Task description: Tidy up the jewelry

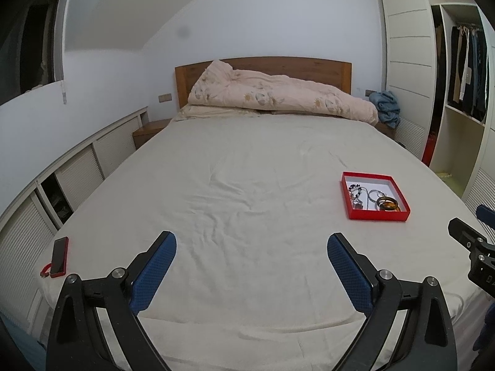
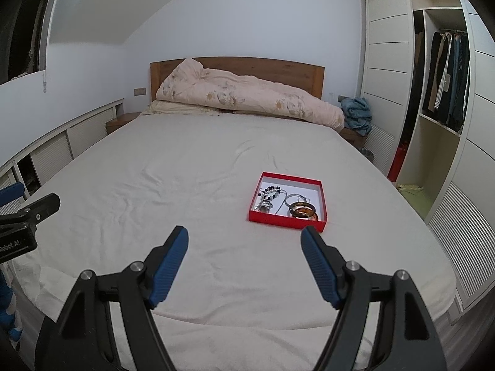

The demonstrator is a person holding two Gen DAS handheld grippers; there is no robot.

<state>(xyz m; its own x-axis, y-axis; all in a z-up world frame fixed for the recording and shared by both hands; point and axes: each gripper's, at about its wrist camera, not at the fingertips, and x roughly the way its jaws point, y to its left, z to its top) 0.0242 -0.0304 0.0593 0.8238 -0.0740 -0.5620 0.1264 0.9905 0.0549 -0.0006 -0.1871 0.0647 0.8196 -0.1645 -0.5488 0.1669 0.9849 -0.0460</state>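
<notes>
A shallow red box (image 1: pixel 376 215) (image 2: pixel 286 219) with a white inside lies on the white bed sheet, right of the middle. In it lie a dark-and-white bead bracelet (image 2: pixel 272 192), a thin silver chain with rings (image 2: pixel 294 199) and amber bangles (image 2: pixel 303 210) (image 1: pixel 388 204). My left gripper (image 1: pixel 252 242) is open and empty over the near part of the bed, left of the box. My right gripper (image 2: pixel 244 236) is open and empty just short of the box's near edge.
A red phone with a strap (image 1: pixel 59 256) lies at the bed's near left corner. A bunched quilt (image 1: pixel 278 92) lies by the wooden headboard. An open wardrobe (image 2: pixel 445 77) stands on the right, low louvred cabinets (image 1: pixel 77 179) on the left.
</notes>
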